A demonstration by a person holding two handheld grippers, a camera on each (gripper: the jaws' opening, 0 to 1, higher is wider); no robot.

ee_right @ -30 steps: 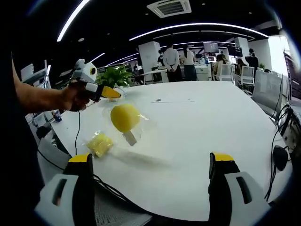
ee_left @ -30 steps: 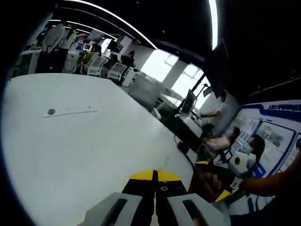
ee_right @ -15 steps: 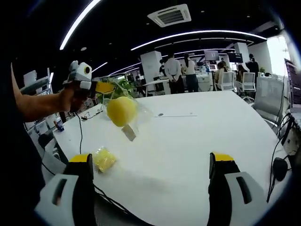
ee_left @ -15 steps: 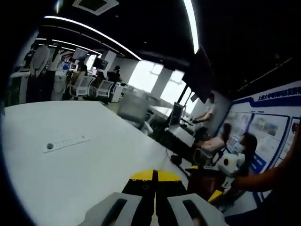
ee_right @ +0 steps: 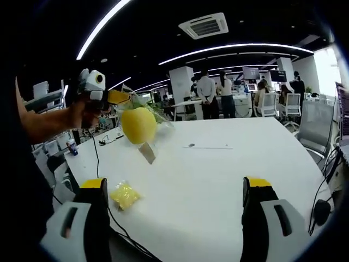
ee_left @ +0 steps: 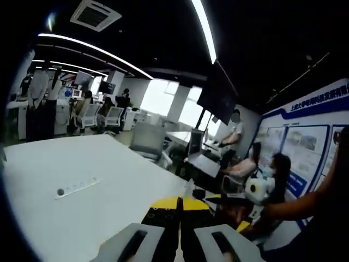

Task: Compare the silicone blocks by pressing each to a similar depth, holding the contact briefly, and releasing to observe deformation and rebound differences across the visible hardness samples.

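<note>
In the right gripper view, a hand holds my left gripper (ee_right: 121, 97) up at the upper left, shut on the top of a clear plastic bag. A round yellow silicone block (ee_right: 138, 124) hangs in that bag above the white table (ee_right: 218, 180), with a small label dangling below it. A smaller yellow block in its own bag (ee_right: 125, 195) lies on the table near the front left edge. My right gripper (ee_right: 175, 185) stands wide open with nothing between its jaws. In the left gripper view, my left gripper (ee_left: 180, 203) has its yellow tips closed together.
A thin flat strip (ee_right: 207, 146) lies mid-table, also seen as the strip (ee_left: 76, 187) in the left gripper view. A black cable (ee_right: 101, 180) runs along the table's left edge. Office chairs, desks and several people stand beyond the table. A seated person (ee_left: 275, 169) is off to the right.
The left gripper has lifted the bagged round block higher off the table. The small bagged block stays on the table. Both views have tilted upward.
</note>
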